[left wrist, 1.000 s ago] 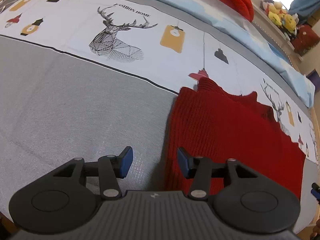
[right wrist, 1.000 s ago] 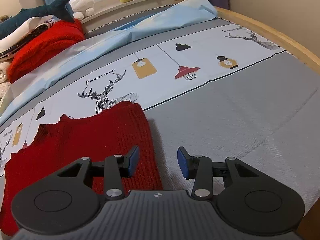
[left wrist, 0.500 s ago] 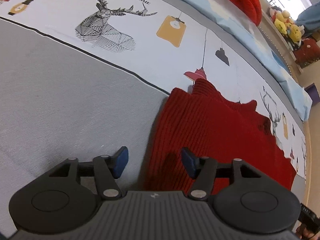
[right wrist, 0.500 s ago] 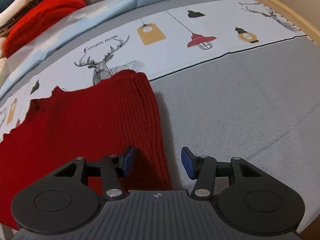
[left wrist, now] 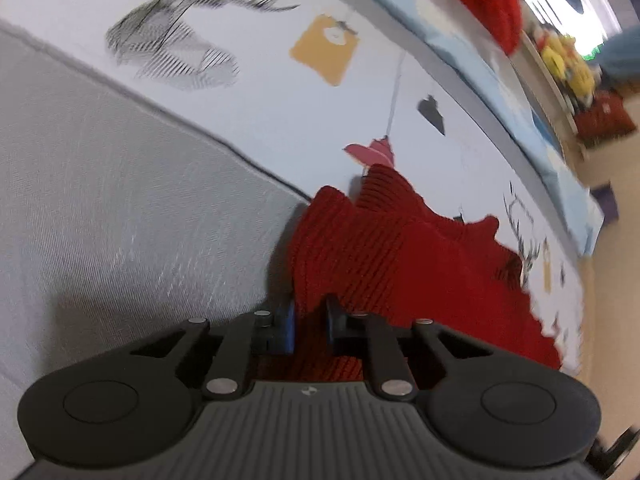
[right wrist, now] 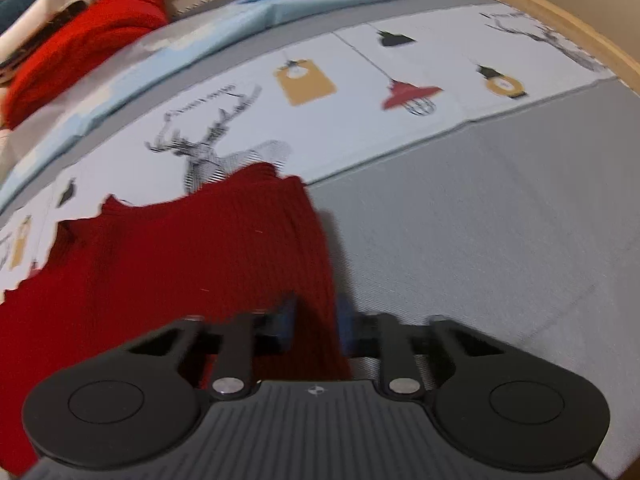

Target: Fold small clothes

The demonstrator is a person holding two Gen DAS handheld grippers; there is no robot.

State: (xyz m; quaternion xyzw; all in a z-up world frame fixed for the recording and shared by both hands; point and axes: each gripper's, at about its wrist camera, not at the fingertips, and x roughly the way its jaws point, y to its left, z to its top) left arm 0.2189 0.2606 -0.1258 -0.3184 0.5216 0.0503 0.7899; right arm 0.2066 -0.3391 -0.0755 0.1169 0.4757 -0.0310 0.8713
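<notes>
Your knit sweater (left wrist: 384,256) lies flat on the bed (left wrist: 120,216), its far edge reaching onto the printed band of the bedsheet (right wrist: 352,120), just in front of the deer print (right wrist: 212,152). Your left tongs (left wrist: 310,320) sit at the sweater's left near corner with its edge between the pads, and your right tongs (right wrist: 316,322) sit at the right near corner with that edge between theirs. Behind the printed band lies a folded quilt (right wrist: 280,8), with another knit garment (right wrist: 80,44) piled beyond it at the far left of the right view.
</notes>
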